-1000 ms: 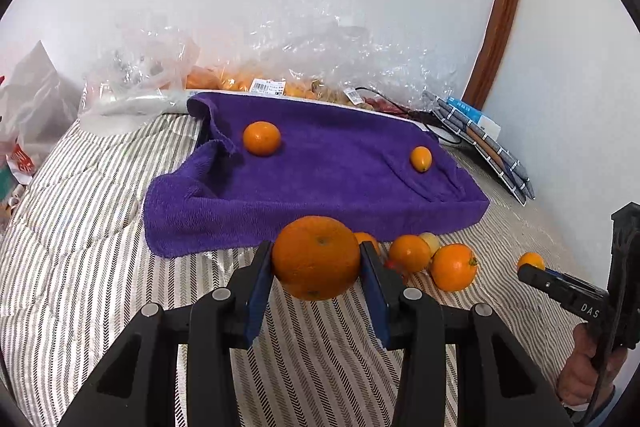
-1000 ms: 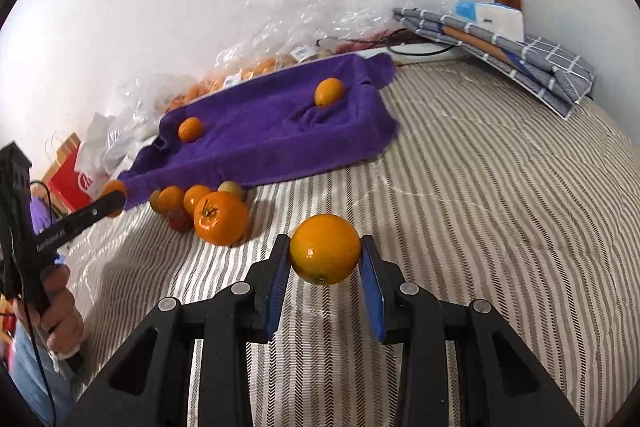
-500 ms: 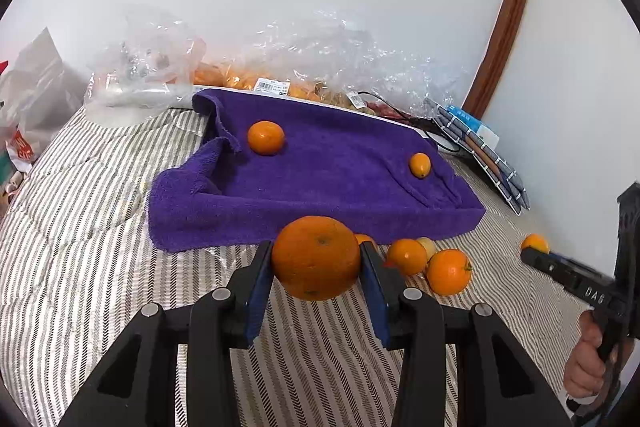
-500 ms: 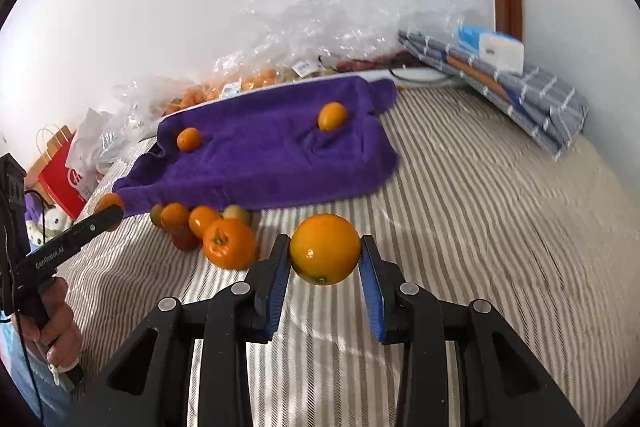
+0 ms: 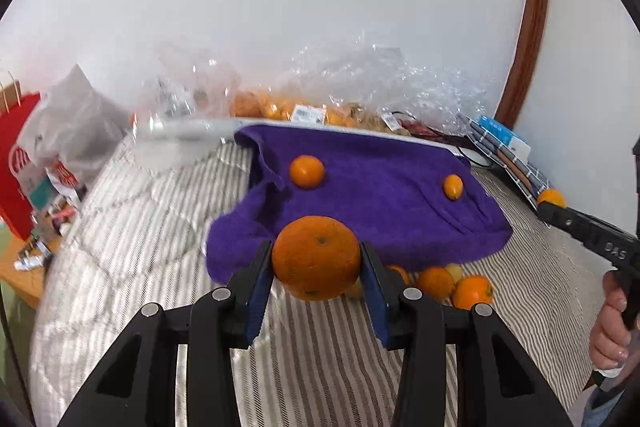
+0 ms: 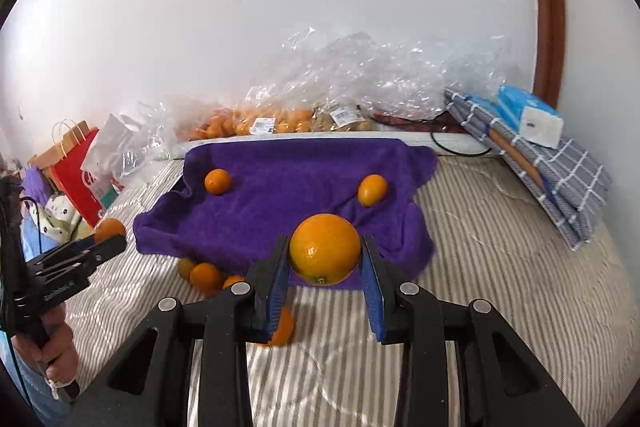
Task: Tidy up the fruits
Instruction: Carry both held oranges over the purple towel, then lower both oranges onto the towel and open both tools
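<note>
Left gripper (image 5: 316,259) jaws clamp a round orange (image 5: 316,257), navel forward; right gripper (image 6: 325,250) jaws clamp a second orange (image 6: 325,249).

Both grippers rose from the bed with their oranges. The left gripper (image 5: 316,261) lifted its orange (image 5: 316,257) up against the towel's (image 5: 380,187) near edge; the right gripper (image 6: 325,259) lifted its orange (image 6: 325,249) and swung toward the towel.
</note>
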Demonstrator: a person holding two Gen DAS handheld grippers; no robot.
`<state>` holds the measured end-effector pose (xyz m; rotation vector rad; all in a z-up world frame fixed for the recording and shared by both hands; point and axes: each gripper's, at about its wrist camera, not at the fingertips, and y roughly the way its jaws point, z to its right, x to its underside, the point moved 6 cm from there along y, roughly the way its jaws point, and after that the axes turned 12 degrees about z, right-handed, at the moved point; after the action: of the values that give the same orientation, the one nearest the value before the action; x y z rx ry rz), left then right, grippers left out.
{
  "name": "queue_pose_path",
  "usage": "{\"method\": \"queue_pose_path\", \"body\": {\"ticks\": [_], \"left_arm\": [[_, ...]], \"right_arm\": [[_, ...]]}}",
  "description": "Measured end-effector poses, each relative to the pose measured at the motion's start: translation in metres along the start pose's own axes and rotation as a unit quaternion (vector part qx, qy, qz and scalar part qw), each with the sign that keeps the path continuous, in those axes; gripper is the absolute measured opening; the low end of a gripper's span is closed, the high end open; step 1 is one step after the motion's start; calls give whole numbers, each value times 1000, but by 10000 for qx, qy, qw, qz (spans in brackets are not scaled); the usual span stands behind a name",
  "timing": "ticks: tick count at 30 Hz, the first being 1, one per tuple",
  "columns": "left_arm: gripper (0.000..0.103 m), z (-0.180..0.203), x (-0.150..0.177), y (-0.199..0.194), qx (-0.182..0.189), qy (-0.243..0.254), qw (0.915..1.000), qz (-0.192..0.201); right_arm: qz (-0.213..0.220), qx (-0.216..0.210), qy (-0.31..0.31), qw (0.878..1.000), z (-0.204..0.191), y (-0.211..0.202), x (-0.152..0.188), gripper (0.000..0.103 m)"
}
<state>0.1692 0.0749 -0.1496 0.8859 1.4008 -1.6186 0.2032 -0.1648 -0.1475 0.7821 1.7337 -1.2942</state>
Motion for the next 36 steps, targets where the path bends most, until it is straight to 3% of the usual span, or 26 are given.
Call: {"method": "queue_pose_path", "body": {"ticks": [5, 17, 20, 23, 36], "left_arm": [[40, 2, -18, 10, -131, 27, 9999, 24], [40, 1, -36, 94, 27, -598, 9979, -246], [40, -5, -31, 113, -9, -703, 9970, -337], [40, -11, -25, 123, -40, -761, 9964, -379], [40, -25, -4, 141, -121, -930, 9936, -626]], "right_arm": [[-62, -48, -26, 10000, 2, 26, -9, 34], [-1, -127, 165, 9998, 19, 70, -35, 34], [4, -257, 432, 9987, 26, 83, -29, 34], [-274, -544, 659, 9960, 30, 99, -11, 34], [-733, -14, 268, 9969, 29, 125, 20, 34]]}}
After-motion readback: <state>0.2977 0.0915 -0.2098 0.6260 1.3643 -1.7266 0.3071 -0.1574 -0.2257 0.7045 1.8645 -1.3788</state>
